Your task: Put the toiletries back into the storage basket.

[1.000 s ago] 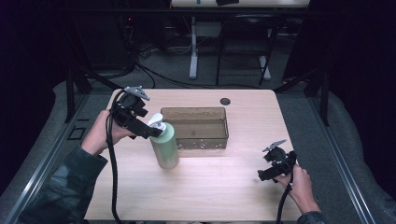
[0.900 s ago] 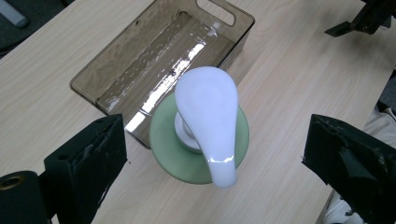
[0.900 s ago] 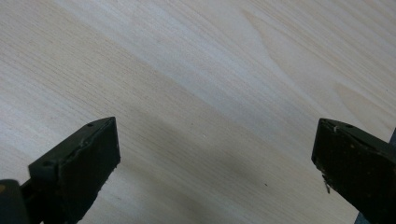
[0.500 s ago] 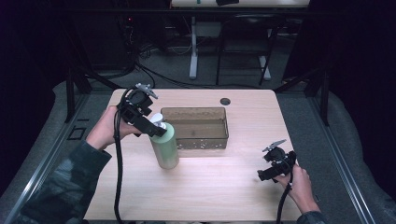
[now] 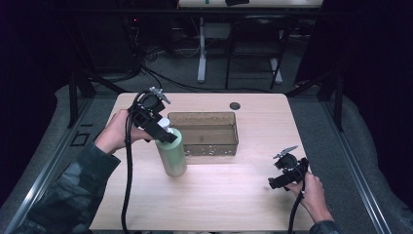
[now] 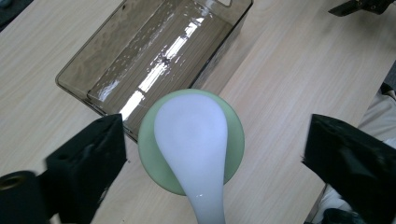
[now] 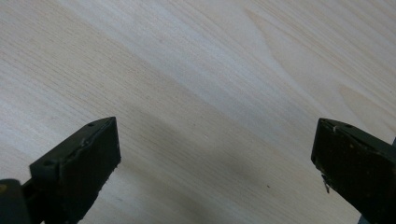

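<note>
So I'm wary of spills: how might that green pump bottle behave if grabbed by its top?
The green pump bottle stands tall and narrow, so a sideways nudge may tip it. Its smooth white pump head looks slippery between the left gripper jaws. Probably rigid plastic; weight unclear.

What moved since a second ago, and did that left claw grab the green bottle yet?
The left gripper crept further over the green bottle, toward the brown bin. It has not grabbed it: the jaws stand wide apart on either side of the white pump top, touching nothing. The bottle stayed upright beside the bin. The right gripper stayed low over the table, open.
</note>
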